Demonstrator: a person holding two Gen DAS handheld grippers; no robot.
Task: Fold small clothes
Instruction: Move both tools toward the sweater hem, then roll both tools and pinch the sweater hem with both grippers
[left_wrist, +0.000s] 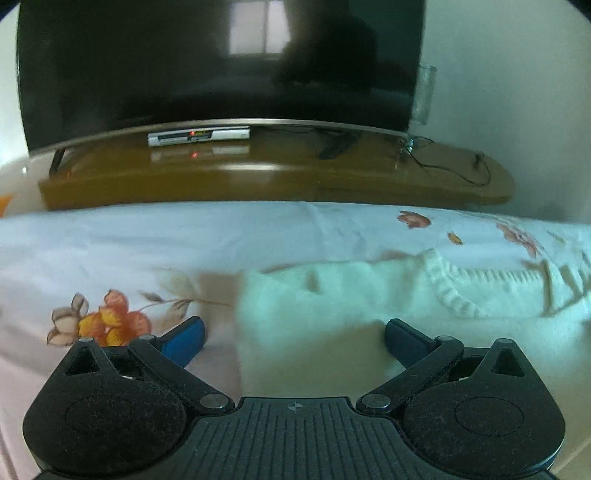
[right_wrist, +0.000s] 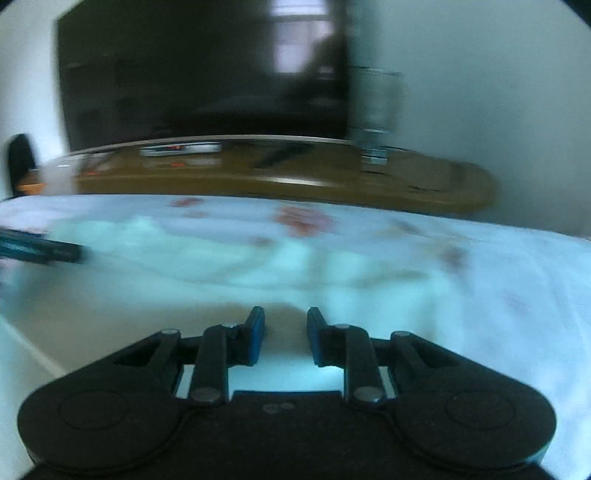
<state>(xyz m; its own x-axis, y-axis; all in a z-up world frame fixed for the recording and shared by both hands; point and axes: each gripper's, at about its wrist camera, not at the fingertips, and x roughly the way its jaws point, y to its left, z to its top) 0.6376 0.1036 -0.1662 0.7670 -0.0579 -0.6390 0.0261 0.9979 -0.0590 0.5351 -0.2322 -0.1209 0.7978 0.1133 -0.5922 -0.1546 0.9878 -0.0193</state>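
Note:
A white knitted garment (left_wrist: 369, 295) lies flat on a floral bedsheet (left_wrist: 110, 251), its ribbed neckline off to the right. My left gripper (left_wrist: 293, 338) hovers low over the garment's left edge, jaws wide open; the left blue pad (left_wrist: 184, 341) is over the sheet and the right pad (left_wrist: 406, 341) over the knit. In the blurred right wrist view, my right gripper (right_wrist: 285, 334) is above the same white garment (right_wrist: 221, 266), its pads a narrow gap apart with nothing visibly pinched. A dark blue finger (right_wrist: 40, 250), seemingly the other gripper's, enters from the left.
Beyond the bed's far edge stands a low brown TV stand (left_wrist: 277, 177) carrying a large dark television (left_wrist: 221, 66), a white set-top box (left_wrist: 198, 136), cables (left_wrist: 450, 170) and a clear glass (left_wrist: 423, 96). A pale wall (left_wrist: 517, 92) is at the right.

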